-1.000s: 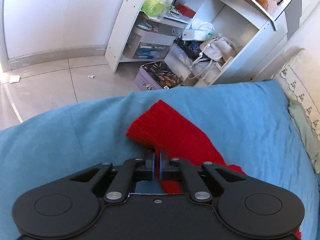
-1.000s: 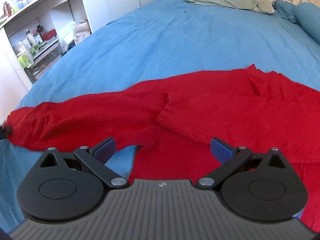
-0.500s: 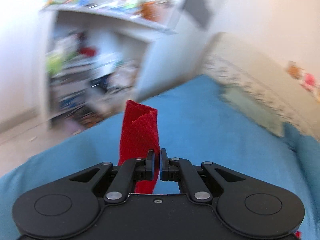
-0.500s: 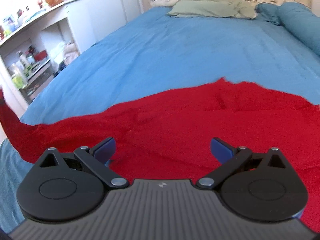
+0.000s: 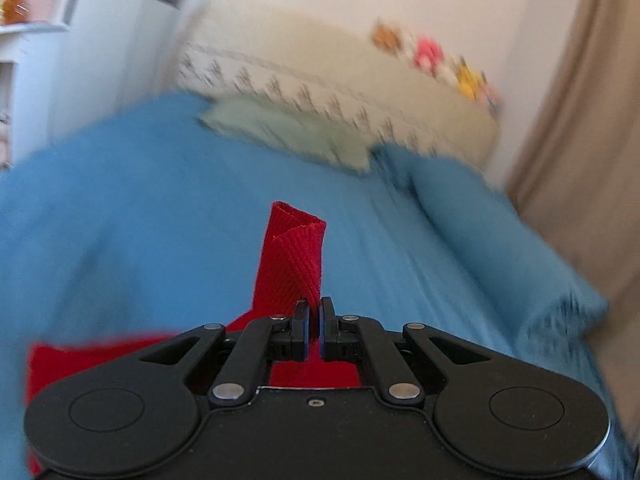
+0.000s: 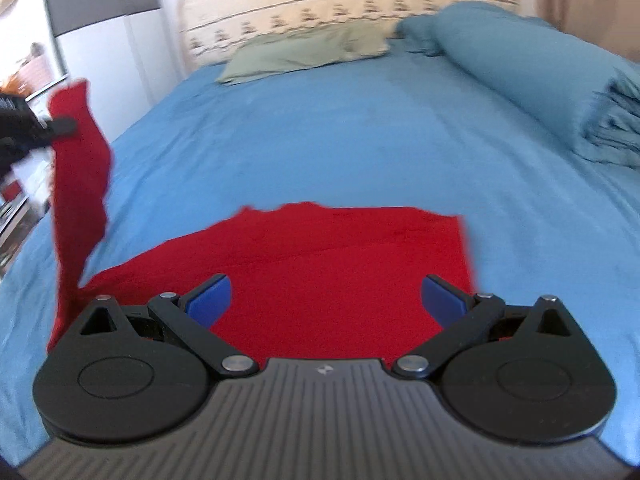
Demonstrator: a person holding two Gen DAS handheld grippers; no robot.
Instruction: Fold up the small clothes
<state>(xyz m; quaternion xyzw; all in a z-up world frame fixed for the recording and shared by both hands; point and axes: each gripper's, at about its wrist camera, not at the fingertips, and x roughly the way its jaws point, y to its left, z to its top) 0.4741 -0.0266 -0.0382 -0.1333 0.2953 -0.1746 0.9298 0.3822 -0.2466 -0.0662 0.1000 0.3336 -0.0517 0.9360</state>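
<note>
On the blue bedsheet (image 6: 340,128), a red sweater (image 6: 340,276) lies spread flat, its body just ahead of the right gripper (image 6: 325,298), whose blue-padded fingers stand wide apart over the cloth and hold nothing. At the sheet's left edge the left gripper (image 5: 314,320) is clamped on the sweater's sleeve (image 5: 294,256), lifting its ribbed cuff upright above the sheet, toward the green pillow (image 6: 304,50).

Your left gripper (image 6: 24,132) blurred and cut off at the frame edge, headboard toys (image 5: 436,58) too smeared to identify, sweater (image 6: 340,280) hem hidden behind your right gripper (image 6: 324,300)
</note>
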